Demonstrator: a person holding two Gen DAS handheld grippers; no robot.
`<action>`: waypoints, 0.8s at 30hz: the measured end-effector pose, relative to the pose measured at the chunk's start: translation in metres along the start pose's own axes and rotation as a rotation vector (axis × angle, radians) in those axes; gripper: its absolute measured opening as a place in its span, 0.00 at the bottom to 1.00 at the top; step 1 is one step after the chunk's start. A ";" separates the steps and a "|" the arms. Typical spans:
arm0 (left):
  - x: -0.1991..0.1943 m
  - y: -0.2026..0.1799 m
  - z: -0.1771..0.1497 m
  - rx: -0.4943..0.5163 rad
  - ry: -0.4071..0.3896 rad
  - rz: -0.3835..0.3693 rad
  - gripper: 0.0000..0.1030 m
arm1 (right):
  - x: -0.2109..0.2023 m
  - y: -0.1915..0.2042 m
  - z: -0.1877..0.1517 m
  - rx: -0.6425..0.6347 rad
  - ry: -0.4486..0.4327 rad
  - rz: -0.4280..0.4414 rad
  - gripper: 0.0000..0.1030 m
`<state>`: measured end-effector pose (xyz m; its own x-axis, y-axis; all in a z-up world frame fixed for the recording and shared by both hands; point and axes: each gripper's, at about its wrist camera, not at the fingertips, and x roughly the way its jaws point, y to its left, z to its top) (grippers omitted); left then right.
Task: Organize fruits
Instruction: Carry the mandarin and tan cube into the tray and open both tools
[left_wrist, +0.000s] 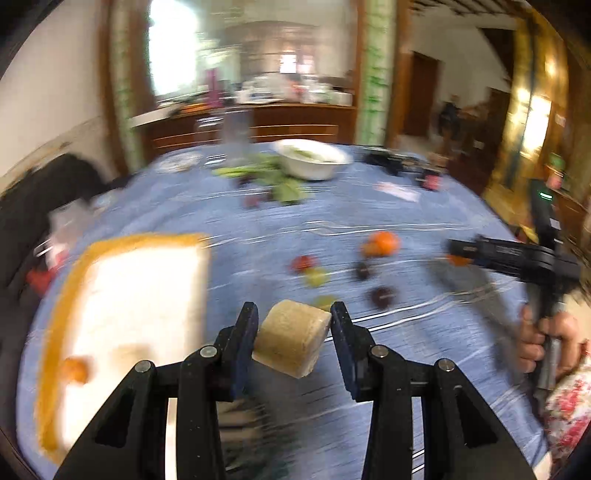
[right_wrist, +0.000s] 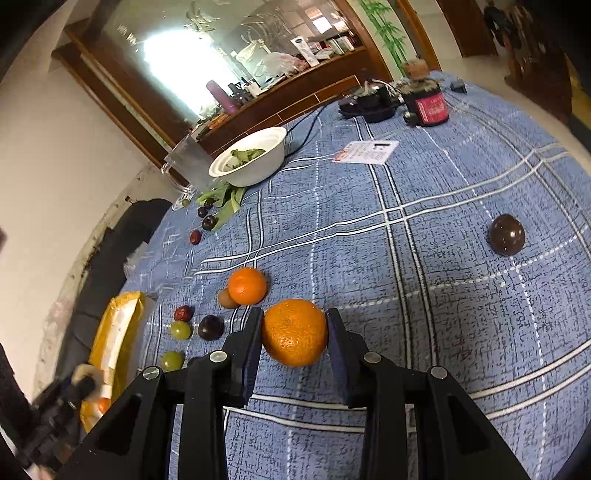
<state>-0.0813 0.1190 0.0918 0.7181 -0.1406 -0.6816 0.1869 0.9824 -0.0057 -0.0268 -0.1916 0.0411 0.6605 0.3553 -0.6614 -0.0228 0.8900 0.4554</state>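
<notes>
Here the left gripper (left_wrist: 294, 341) is clamped on a pale beige, blocky cylinder-shaped piece (left_wrist: 291, 338), lifted clear of the blue checked tablecloth (left_wrist: 388, 218), with the yellow-rimmed white tray (left_wrist: 136, 295) just to its left. The left wrist view is smeared, so what that piece is cannot be told. The right gripper (right_wrist: 294, 334) holds a large round orange (right_wrist: 294, 332) between its black pads, near the front of the table, with the cloth under it.

The step in hand looks like carrying each held piece to the tray at the near left. To do it well, the person should keep both grips firm but not crushing, keep the two tools from crossing paths, bring the beige piece over the tray's bare white floor, beside the small orange fruit (left_wrist: 75, 369) already lying in it, and lower before letting go so nothing rolls.

Counted in the right wrist view: two oranges, the held one and a smaller one (right_wrist: 246, 286) farther off; one brown fruit (right_wrist: 226, 298) touching that smaller orange; two green grapes (right_wrist: 180, 329); two dark plums (right_wrist: 210, 327), plus one smaller dark fruit by the far plum; two red dates (right_wrist: 183, 313); one dark brown egg-shaped fruit (right_wrist: 507, 234) far right; one white bowl (right_wrist: 251, 158) of greens.
</notes>
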 end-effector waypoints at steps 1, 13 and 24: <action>-0.006 0.019 -0.004 -0.030 -0.001 0.050 0.38 | -0.001 0.009 -0.002 -0.026 -0.003 -0.009 0.35; -0.027 0.148 -0.053 -0.299 0.018 0.226 0.39 | 0.052 0.196 -0.036 -0.228 0.173 0.196 0.35; -0.016 0.188 -0.076 -0.415 0.067 0.209 0.39 | 0.147 0.313 -0.071 -0.421 0.296 0.120 0.36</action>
<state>-0.1082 0.3154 0.0463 0.6646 0.0607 -0.7447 -0.2508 0.9570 -0.1458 0.0098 0.1592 0.0437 0.3962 0.4728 -0.7871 -0.4250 0.8543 0.2993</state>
